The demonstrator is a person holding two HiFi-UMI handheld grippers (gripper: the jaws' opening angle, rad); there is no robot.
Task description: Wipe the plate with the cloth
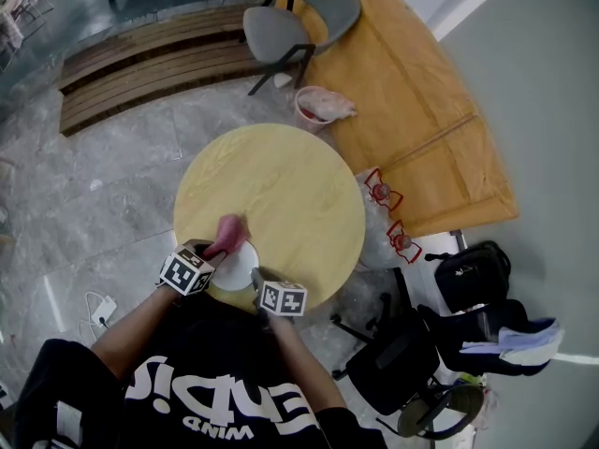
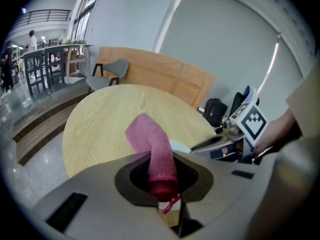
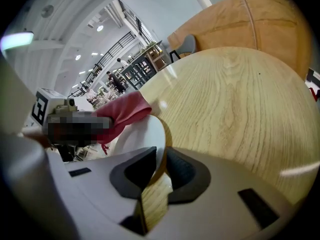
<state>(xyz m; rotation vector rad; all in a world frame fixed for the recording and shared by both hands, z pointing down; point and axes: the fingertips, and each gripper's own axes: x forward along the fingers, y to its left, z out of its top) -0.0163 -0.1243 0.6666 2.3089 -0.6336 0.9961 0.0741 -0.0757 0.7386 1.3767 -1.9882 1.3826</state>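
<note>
At the near edge of the round surface, your right hand-held gripper clamps the white plate's rim; your left hand-held gripper pinches the pink cloth, its free end over the plate's far rim.

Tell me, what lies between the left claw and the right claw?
The white plate lies between them, as the head view shows. The right claw grips its rim, and the left claw holds the pink cloth.
</note>
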